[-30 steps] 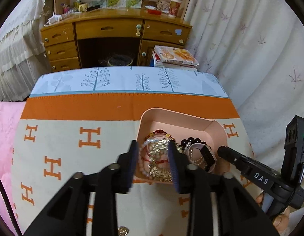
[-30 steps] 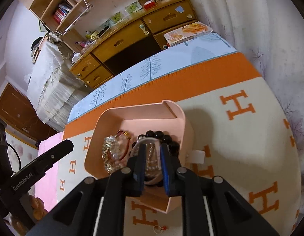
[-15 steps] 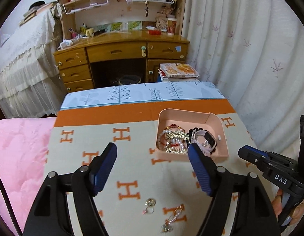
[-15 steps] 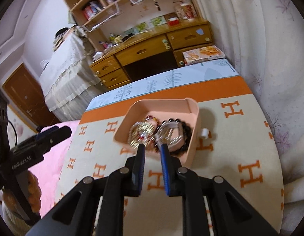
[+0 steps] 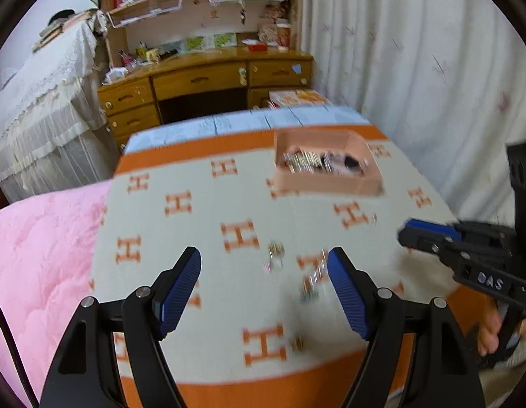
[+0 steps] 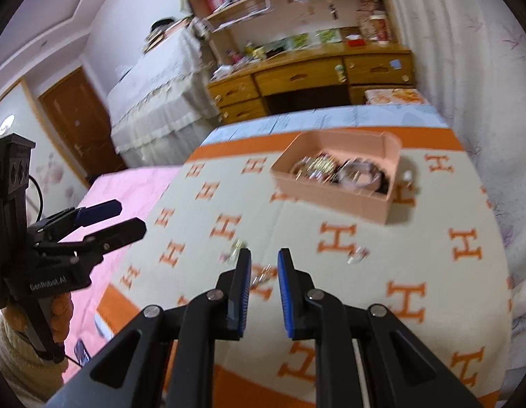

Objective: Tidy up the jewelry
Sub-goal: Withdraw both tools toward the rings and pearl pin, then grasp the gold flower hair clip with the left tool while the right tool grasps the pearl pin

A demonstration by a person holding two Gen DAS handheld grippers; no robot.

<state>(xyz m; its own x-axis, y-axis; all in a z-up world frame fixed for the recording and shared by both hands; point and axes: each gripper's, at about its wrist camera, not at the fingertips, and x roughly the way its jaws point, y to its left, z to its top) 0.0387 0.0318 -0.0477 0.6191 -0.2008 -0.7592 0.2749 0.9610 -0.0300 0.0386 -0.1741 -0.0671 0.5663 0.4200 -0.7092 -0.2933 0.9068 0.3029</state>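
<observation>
1. The left gripper (image 5: 264, 268) is matte black plastic, with two angular fingers carrying ribbed blue pads (image 5: 179, 285).
2. A silver screw (image 5: 142, 291) sits at each finger joint.
3. The right gripper (image 6: 264, 265) has the same black frame and blue pads.
4. White lettering marks each gripper's side: "GenRobot.AI" on the left, "DAS" on the right.
5. A knitted cream sleeve (image 6: 11, 350) shows below the left gripper's handle.

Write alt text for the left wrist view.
The left claw hangs open and empty over a cream blanket patterned with orange H's, where a few small jewelry pieces lie loose. Farther back sits a pink tray heaped with jewelry; the right claw enters at the right edge.
</observation>
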